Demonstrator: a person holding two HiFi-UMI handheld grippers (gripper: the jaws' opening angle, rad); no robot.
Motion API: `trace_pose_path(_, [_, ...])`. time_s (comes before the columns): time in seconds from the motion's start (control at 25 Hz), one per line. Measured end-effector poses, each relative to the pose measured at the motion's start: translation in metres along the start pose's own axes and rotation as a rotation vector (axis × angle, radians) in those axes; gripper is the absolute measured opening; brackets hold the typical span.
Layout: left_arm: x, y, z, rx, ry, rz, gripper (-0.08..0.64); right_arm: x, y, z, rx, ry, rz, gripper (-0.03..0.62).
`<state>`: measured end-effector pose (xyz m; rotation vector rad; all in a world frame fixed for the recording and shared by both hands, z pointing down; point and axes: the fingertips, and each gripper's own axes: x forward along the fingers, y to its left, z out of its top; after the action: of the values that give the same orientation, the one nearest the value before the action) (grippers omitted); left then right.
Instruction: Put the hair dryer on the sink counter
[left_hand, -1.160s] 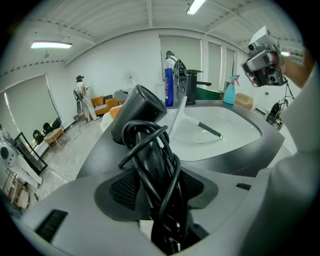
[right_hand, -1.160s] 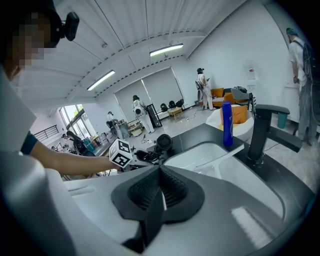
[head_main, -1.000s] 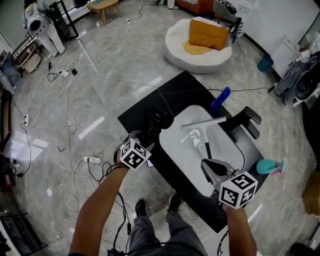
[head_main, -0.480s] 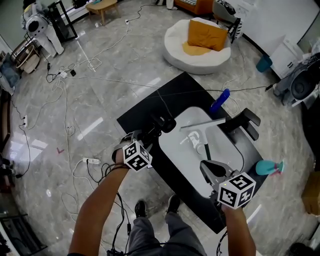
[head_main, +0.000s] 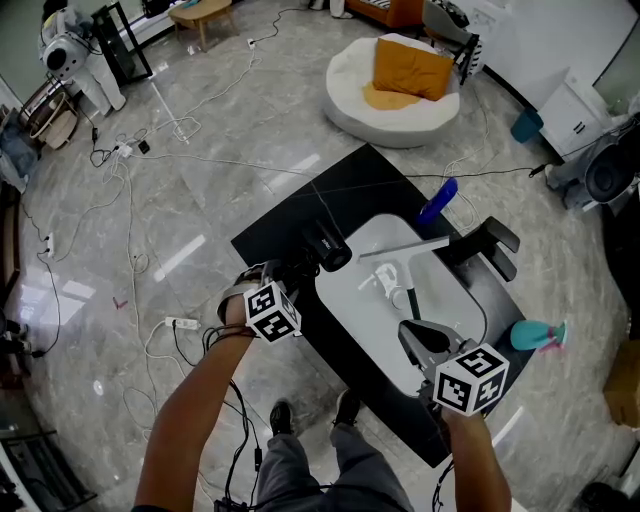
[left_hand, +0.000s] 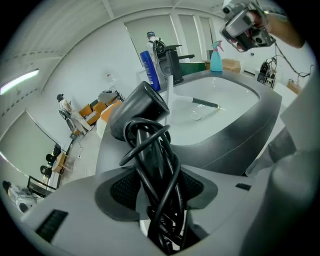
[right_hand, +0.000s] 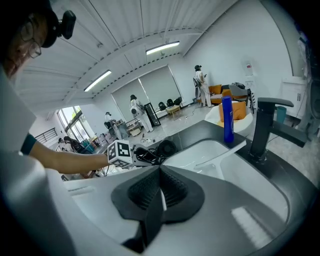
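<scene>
Left gripper view: hair dryer (left_hand: 140, 106) gripped between left tongs (left_hand: 157, 186).

My hair dryer (left_hand: 142, 107) is showing a smooth, matt black plastic shell. Its cord (left_hand: 167, 150) is shining like glossy rubber against the ribbed black pads (left_hand: 120, 189) and matt grey plastic of my left gripper (left_hand: 156, 175). The sink basin (head_main: 365, 315) is gleaming glossy white, like glazed ceramic, in a dark matt counter (head_main: 290, 215). The faucet (head_main: 487, 246) is looking matt black, and the blue bottle (head_main: 440, 201) like smooth plastic. The floor (head_main: 200, 150) is reflecting light like polished stone, and the orange cushion (head_main: 412, 68) is looking like soft cloth.
</scene>
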<state>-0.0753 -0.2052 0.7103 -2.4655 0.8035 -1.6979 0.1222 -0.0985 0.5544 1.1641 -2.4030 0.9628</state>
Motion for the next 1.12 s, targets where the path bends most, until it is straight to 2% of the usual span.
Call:
trace_pose_path(0.12, [0.0, 0.002, -0.003, 0.025, 0.006, -0.003, 0.215, -0.002, -0.004, 0.001, 0.008, -0.001, -0.01, 0.011])
trace_pose_path(0.36, [-0.004, 0.004, -0.006, 0.02, -0.023, -0.011, 0.213, -0.007, -0.01, 0.002, 0.021, -0.003, -0.024, 0.011])
trace_pose_path(0.72, [-0.001, 0.005, -0.007, -0.03, -0.066, -0.072, 0.218, -0.005, -0.022, -0.008, 0.05, 0.01, -0.036, 0.011])
trace_pose_path(0.92, [-0.002, 0.006, -0.007, -0.022, -0.07, -0.07, 0.218, 0.005, -0.016, -0.003, 0.052, 0.013, -0.022, 0.011])
trace_pose_path(1.12, [-0.002, 0.007, -0.009, -0.078, -0.098, -0.076, 0.216, 0.011, -0.015, -0.001, 0.049, 0.016, -0.018, 0.011])
